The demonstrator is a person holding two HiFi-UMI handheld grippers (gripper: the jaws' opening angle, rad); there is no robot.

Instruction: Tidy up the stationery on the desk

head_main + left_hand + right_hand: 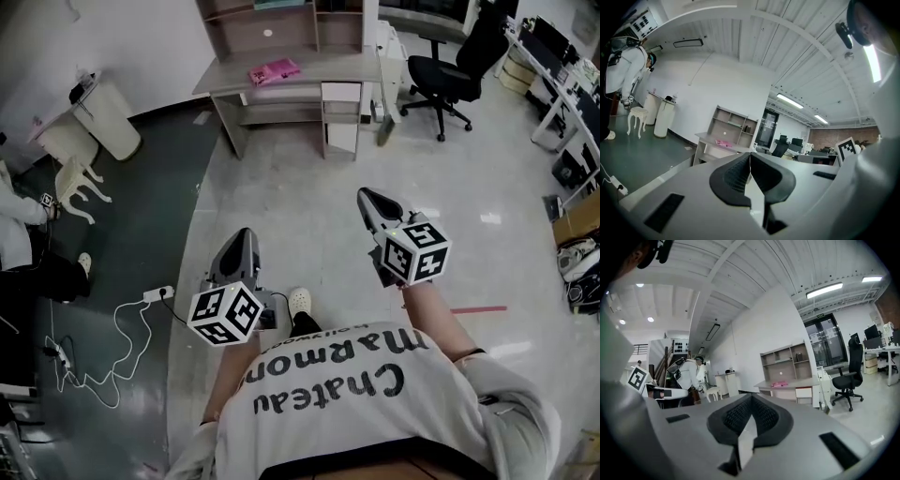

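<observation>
Bare floor (300,202) runs to the desk (330,67); an office chair (452,67) stands beside it.

On my feed the wearer has a pale grey short-sleeved T-shirt (375,412) with dark lettering (328,373) across the chest. Below it I see a dark trouser leg (305,325) and a white perforated clog (299,301). The left tongs (246,234) and right tongs (367,195) have smooth grey shells tapering to a point. The left cube (225,314) and right cube (415,250) are white with black square markers. Black ribbed pads (735,174) line the tongs' inner faces.
</observation>
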